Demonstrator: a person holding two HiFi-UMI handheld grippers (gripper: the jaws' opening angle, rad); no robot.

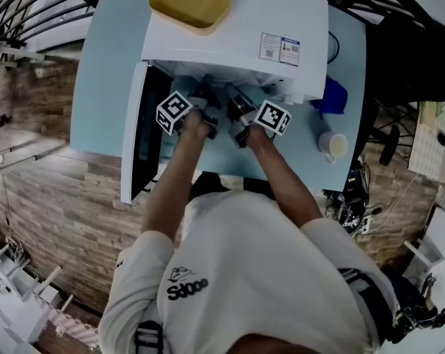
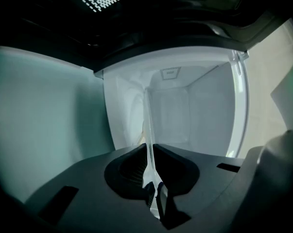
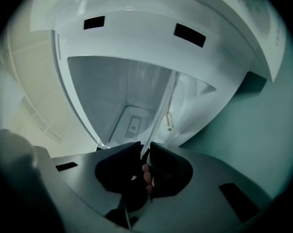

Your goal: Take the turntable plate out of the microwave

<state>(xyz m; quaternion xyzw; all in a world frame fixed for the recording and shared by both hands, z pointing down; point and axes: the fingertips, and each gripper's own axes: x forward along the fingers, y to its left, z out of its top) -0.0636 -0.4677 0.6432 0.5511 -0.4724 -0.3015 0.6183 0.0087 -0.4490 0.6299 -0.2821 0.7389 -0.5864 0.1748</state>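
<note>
The turntable plate is clear glass and shows edge-on as a thin pale line running from the white microwave cavity back into my jaws. My left gripper is shut on its rim. In the right gripper view the same plate runs slantwise into my right gripper, which is also shut on the rim. From the head view both grippers, left and right, reach side by side into the mouth of the microwave. The plate itself is hidden there.
The microwave door hangs open to the left. A yellow tray lies on top of the microwave. A blue object and a white cup stand to the right on the pale blue table.
</note>
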